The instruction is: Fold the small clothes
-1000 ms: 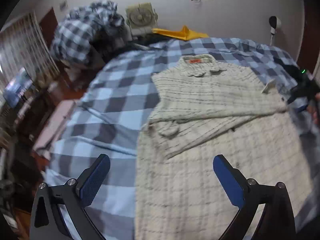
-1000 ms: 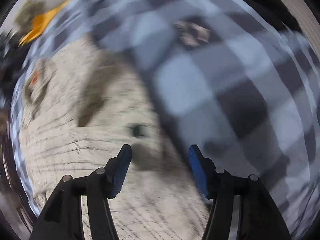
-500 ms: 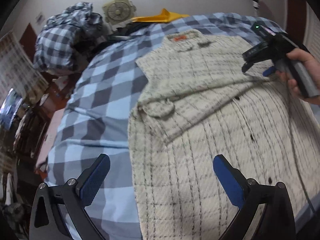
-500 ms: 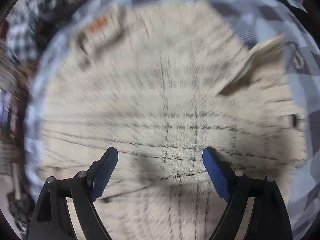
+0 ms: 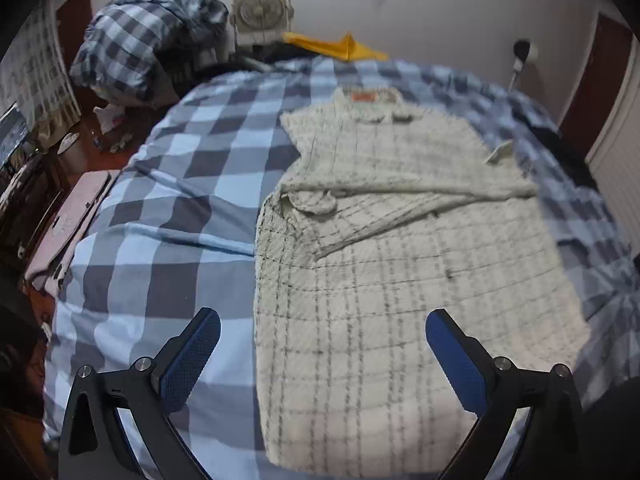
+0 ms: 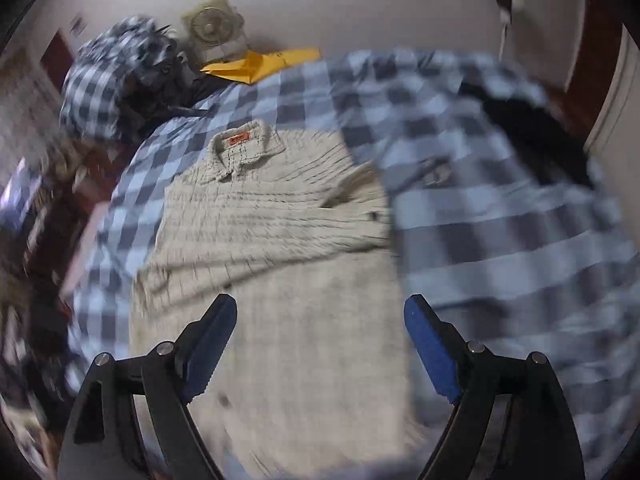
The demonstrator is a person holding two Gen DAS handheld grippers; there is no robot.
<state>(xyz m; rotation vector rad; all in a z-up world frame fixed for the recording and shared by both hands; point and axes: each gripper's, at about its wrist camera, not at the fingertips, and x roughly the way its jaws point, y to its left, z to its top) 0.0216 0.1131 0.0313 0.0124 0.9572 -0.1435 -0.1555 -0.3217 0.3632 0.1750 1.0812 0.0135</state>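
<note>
The checked bedsheet (image 5: 168,184) filled my view. On it the cream shirt (image 5: 384,248) lay flat, one sleeve folded across. My left gripper (image 5: 320,356) and right gripper (image 6: 320,344) hovered above the shirt, both released and empty.

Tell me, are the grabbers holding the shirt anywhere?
No. Nothing is held. The left gripper and the right gripper both stand open above the cream checked shirt, which lies loose on the blue checked bed.
</note>
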